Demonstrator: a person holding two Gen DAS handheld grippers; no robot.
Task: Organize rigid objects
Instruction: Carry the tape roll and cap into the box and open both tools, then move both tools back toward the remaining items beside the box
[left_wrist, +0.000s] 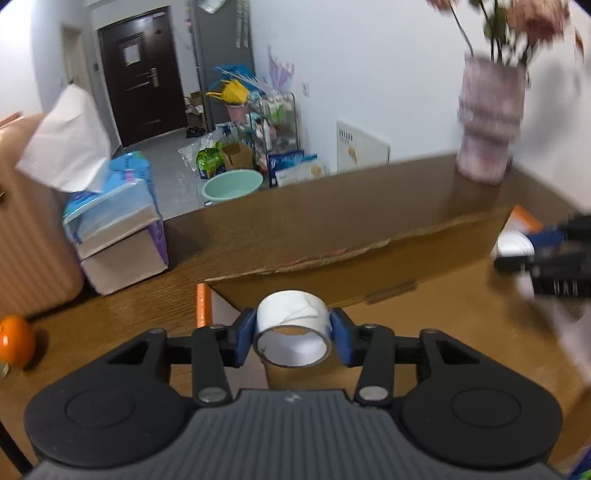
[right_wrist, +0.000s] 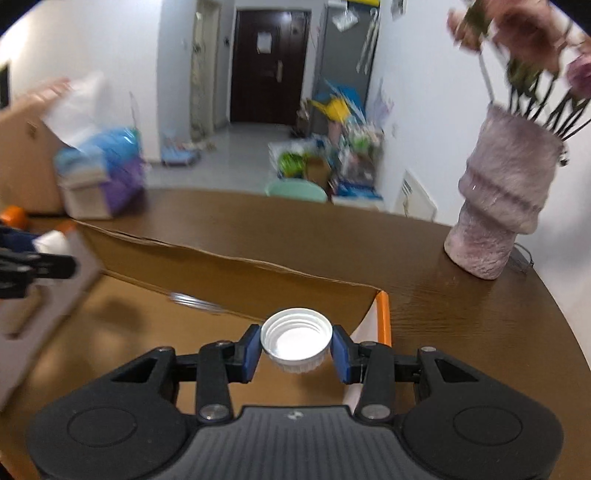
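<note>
Much of the scene is smeared by blur. In the left wrist view the vase (left_wrist: 487, 122) far ahead to the right is streaked, its flowers (left_wrist: 517, 22) cut off by the top edge, and the right gripper (left_wrist: 517, 254) shows only as a dark, blurred shape at the right border. In the right wrist view the tissue box (right_wrist: 99, 184) ahead to the left is fuzzy, and the left gripper (right_wrist: 48, 254) is a dark blur cut off by the left edge. Print on the packets by the far wall and on the tissue pack cannot be read; no label is legible.

The left gripper (left_wrist: 292, 334) is closed on a roll of tape (left_wrist: 291, 330), its blue pads (left_wrist: 245, 334) pressed on either side. The roll is white with a clear glossy rim, its hollow core facing the camera and a loose end creased across the top. It hangs above the open cardboard box (left_wrist: 369, 258), which stretches ahead and to the right.

The right gripper (right_wrist: 295, 345) pinches a bottle cap (right_wrist: 295, 343) between its blue pads (right_wrist: 249, 350). The cap is white, ribbed outside, open side up with threads showing inside. It sits over the box (right_wrist: 229, 273), near its right-hand corner with an orange edge (right_wrist: 384, 317).

An orange fruit (left_wrist: 14, 339) lies on the table (left_wrist: 140, 306), far to the left of the left gripper.
</note>
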